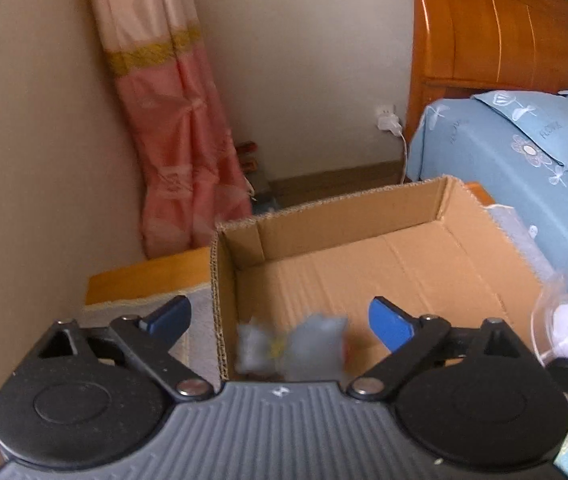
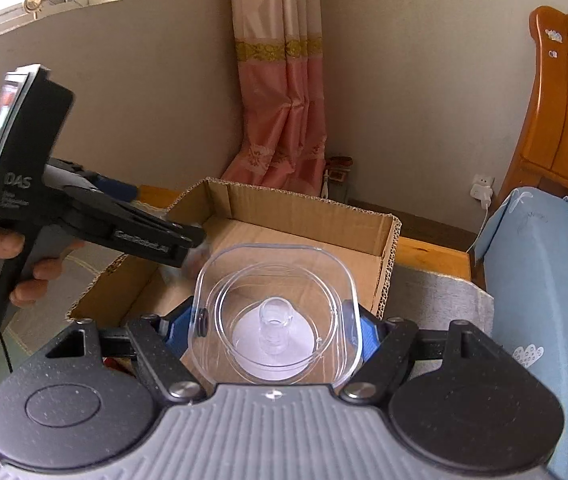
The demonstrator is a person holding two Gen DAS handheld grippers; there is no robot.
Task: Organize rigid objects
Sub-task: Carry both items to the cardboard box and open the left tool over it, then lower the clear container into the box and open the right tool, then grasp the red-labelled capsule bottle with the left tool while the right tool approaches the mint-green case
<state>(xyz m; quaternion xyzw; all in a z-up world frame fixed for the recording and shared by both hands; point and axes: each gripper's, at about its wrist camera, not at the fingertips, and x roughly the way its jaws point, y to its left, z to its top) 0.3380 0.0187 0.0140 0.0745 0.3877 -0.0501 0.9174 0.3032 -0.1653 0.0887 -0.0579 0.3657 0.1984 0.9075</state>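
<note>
Your right gripper [image 2: 279,330] squeezes a clear plastic tub [image 2: 277,312] between its blue pads [image 2: 366,336], one pad on each side wall. The tub is see-through, with a white bottom and a small clear knob in the middle. It hangs just over the near edge of an open cardboard box [image 2: 304,216]. Your left gripper [image 1: 279,322] is over the same box with its jaws spread wide, holding nothing. Under it, a blurry grey and yellow thing [image 1: 292,346] is in the box's near corner; you cannot tell what it is. The box sits beside a bed with a blue flowered sheet [image 1: 496,148]. A pink curtain [image 1: 171,120] hangs in the corner behind.
</note>
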